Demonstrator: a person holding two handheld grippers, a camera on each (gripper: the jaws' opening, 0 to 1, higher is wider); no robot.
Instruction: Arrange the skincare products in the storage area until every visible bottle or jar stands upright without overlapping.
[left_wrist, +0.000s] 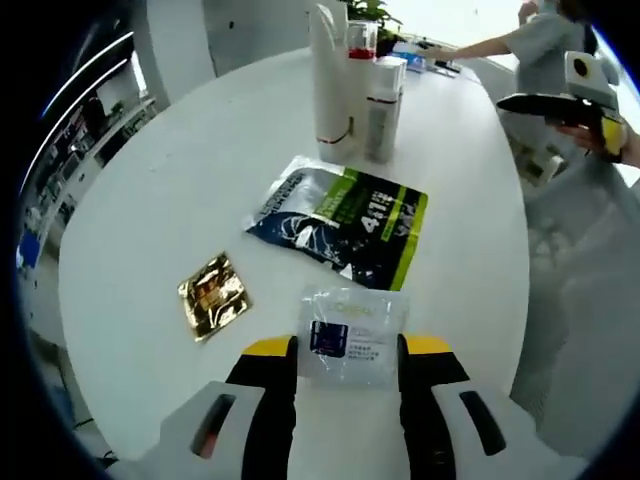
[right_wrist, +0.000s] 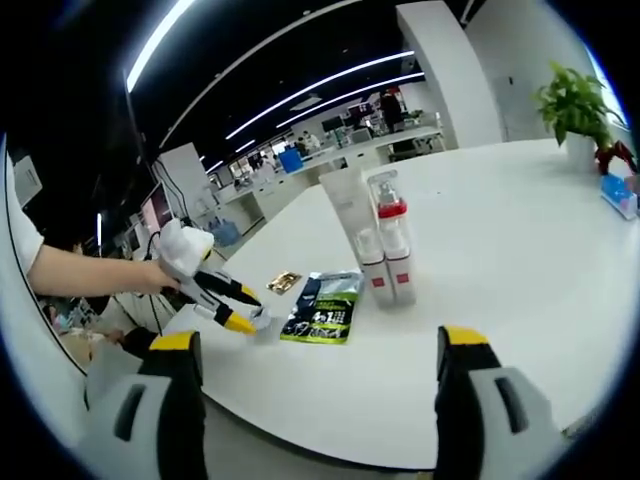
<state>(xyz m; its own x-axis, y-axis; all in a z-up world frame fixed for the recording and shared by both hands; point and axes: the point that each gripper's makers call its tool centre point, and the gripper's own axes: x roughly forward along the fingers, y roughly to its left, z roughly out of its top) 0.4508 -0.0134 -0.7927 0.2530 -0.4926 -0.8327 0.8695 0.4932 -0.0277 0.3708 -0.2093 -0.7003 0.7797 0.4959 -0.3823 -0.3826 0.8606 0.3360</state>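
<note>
Nearest the lens in the left gripper view, a clear sachet (left_wrist: 350, 335) with a dark blue label lies flat on the white table (left_wrist: 160, 200), between the jaws of the left gripper (left_wrist: 348, 347), which stand apart at either side of it. At 12 o'clock from it lies a dark green-and-white pouch (left_wrist: 345, 222), at 10 o'clock a gold foil sachet (left_wrist: 213, 295). Farther toward 12, a tall white tube (left_wrist: 333, 85) and a spray bottle (left_wrist: 384, 108) stand upright, touching. The right gripper (right_wrist: 315, 345) hovers off the table edge, jaws wide apart.
</note>
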